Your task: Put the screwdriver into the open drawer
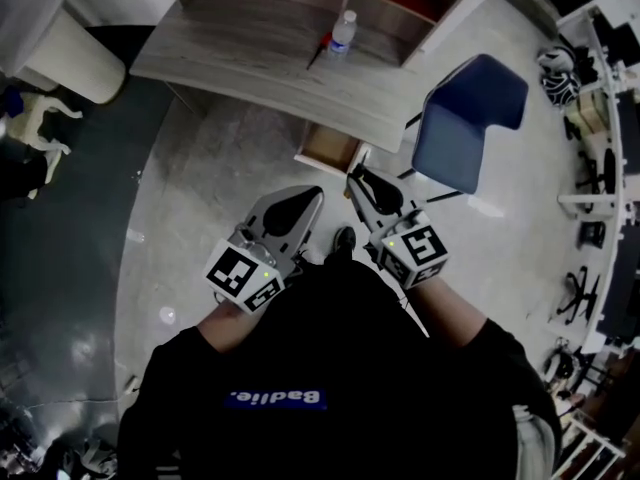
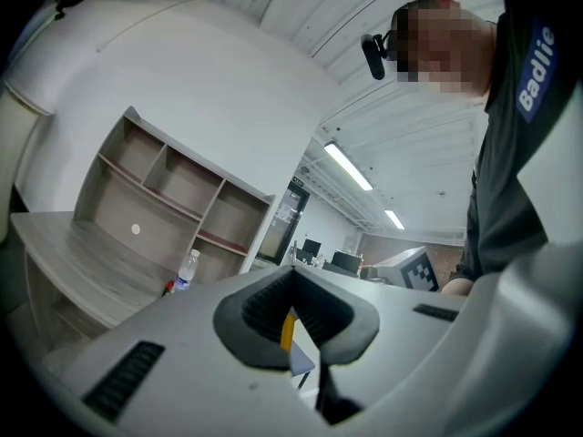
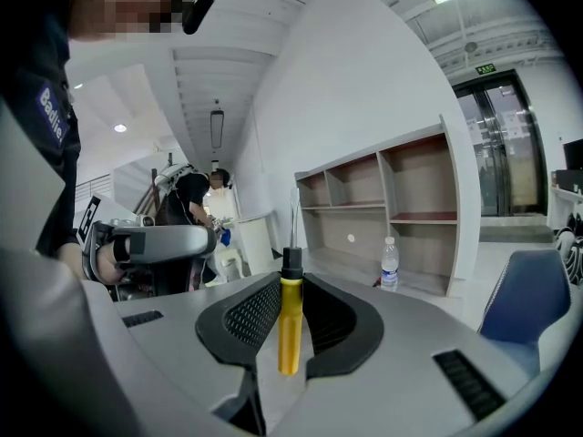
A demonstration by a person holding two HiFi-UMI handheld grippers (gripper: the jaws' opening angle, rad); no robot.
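Observation:
My right gripper [image 3: 290, 280] is shut on a screwdriver [image 3: 290, 326] with a yellow handle and black collar, its thin shaft standing up between the jaws. In the head view the right gripper [image 1: 355, 178] points at the open wooden drawer [image 1: 328, 146], which sticks out under the desk's front edge, and its tips are just short of the drawer. My left gripper [image 1: 308, 196] hangs beside it to the left. Its jaws meet at the tip with nothing held [image 2: 291, 276].
A grey wooden desk [image 1: 250, 48] with a shelf unit on it carries a water bottle [image 1: 343, 33]. A blue chair [image 1: 470, 118] stands right of the drawer. A white seat [image 1: 60, 38] is at the far left, office furniture along the right edge.

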